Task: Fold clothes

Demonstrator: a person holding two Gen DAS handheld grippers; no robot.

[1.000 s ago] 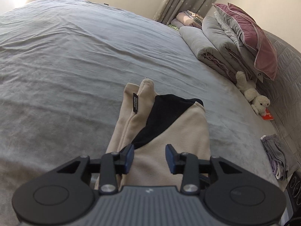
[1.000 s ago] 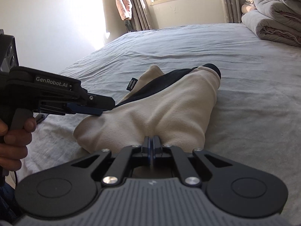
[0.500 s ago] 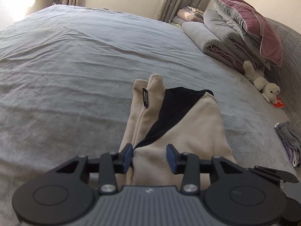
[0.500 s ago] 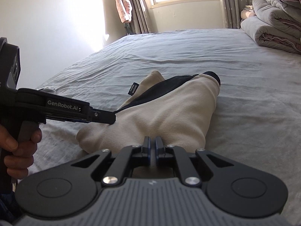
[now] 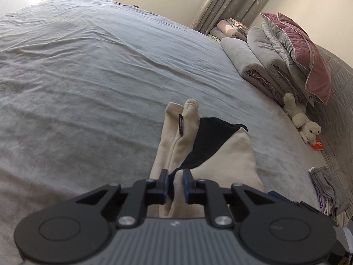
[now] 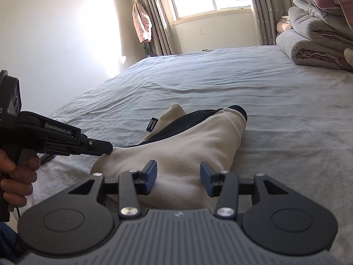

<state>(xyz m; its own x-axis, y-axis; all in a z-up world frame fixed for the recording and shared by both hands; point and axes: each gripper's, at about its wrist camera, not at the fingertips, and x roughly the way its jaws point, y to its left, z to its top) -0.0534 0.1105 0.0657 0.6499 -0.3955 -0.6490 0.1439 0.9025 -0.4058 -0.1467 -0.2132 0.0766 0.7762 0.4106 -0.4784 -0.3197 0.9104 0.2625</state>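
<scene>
Folding is judged under way on the beige-and-black garment (image 6: 194,145) lying on the grey bed (image 5: 88,70), whose near edge is nearly clamped by the narrowed left gripper (image 5: 175,182) while the right gripper (image 6: 178,177) is held spread above it, so a fresh grasp is called for.

The left tongs (image 5: 175,182) reach forward with the jaws narrowed to a slim gap around a fold of cloth. The right tongs (image 6: 178,177) are spread wide, holding nothing. A bare hand (image 6: 16,182) (left one) grips the left tongs' handle.
</scene>
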